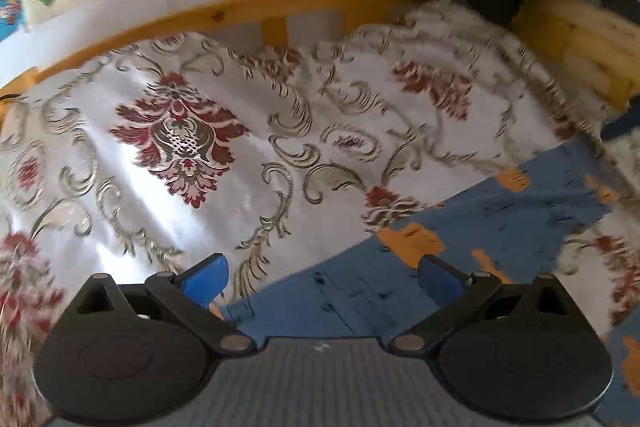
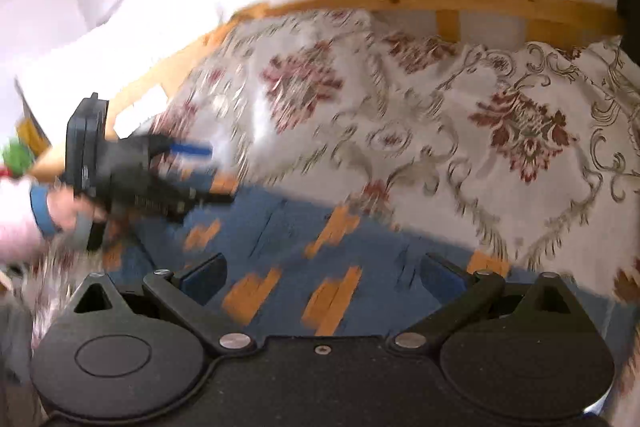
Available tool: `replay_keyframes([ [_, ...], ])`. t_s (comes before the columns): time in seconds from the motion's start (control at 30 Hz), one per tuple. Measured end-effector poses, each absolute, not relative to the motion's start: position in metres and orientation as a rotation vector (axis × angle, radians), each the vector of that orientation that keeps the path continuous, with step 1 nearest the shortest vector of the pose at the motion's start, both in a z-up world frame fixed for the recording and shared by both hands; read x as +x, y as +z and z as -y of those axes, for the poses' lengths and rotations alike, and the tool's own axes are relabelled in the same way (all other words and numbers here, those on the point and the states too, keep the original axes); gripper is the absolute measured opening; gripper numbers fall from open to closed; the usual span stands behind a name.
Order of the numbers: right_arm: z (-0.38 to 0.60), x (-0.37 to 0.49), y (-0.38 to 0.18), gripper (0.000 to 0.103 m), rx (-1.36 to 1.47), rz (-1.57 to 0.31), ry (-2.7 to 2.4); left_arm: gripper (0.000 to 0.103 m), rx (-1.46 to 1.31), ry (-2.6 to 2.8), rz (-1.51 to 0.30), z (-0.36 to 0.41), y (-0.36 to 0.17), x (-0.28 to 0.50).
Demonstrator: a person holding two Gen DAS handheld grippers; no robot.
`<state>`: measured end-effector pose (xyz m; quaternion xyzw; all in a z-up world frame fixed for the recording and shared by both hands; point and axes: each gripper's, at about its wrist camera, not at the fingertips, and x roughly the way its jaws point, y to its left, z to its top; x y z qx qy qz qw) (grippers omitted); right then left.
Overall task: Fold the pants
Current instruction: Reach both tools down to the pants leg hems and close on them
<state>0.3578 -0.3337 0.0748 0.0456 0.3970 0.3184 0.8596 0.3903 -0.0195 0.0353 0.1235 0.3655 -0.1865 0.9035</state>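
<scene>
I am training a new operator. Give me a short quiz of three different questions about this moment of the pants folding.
1. True or false: the left gripper is clamped on the pants.
2. Which colour are the patches on the blue pants? A) green B) orange C) white
3. Fill in: in the right wrist view, the right gripper is ____ with cloth seen through the gap, and the pants lie on a flowered ____.

Key
1. False: it is open, with nothing between its fingers.
2. B
3. open; bedspread. Behind it runs the wooden bed frame.
</scene>
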Motion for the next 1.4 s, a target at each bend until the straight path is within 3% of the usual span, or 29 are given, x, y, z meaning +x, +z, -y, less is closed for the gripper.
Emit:
replay_keyframes([
  [0.37, 0.333, 0.472, -0.020, 0.102, -0.041, -0.987, 0.471, 0.102, 0.533, -0.469, -0.920, 0.044, -0.014, 0.450],
  [0.63, 0.345, 0.477, -0.037, 0.085, -0.162, -0.964, 0.546, 0.068, 0.566, -0.547, -1.043, 0.043, -0.033, 0.473],
  [0.77, 0.353, 0.475, -0.048, 0.072, -0.162, -0.960, 0.538, 0.061, 0.544, -0.577, -1.086, 0.041, -0.038, 0.480],
  [0.87, 0.350, 0.470, -0.054, 0.070, -0.191, -0.965, 0.601, 0.053, 0.559, -0.588, -1.101, 0.044, -0.038, 0.480],
  [0.93, 0.349, 0.468, -0.054, 0.068, -0.207, -0.966, 0.624, 0.042, 0.585, -0.609, -1.105, 0.047, -0.037, 0.478],
  [0.97, 0.349, 0.467, -0.054, 0.060, -0.204, -0.969, 0.621, 0.040, 0.598, -0.613, -1.105, 0.048, -0.038, 0.478],
  [1.07, 0.348, 0.459, -0.054, 0.032, -0.228, -0.961, 0.628, 0.019, 0.655, -0.626, -1.093, 0.056, -0.039, 0.470],
  [1.1, 0.346, 0.455, -0.054, 0.025, -0.243, -0.957, 0.633, 0.004, 0.678, -0.635, -1.088, 0.059, -0.040, 0.466],
  [1.27, 0.345, 0.441, -0.056, 0.005, -0.267, -0.912, 0.613, 0.003, 0.713, -0.544, -1.020, 0.069, -0.040, 0.448],
  [1.4, 0.342, 0.432, -0.051, 0.003, -0.295, -0.833, 0.559, 0.003, 0.703, -0.434, -0.932, 0.071, -0.031, 0.435],
])
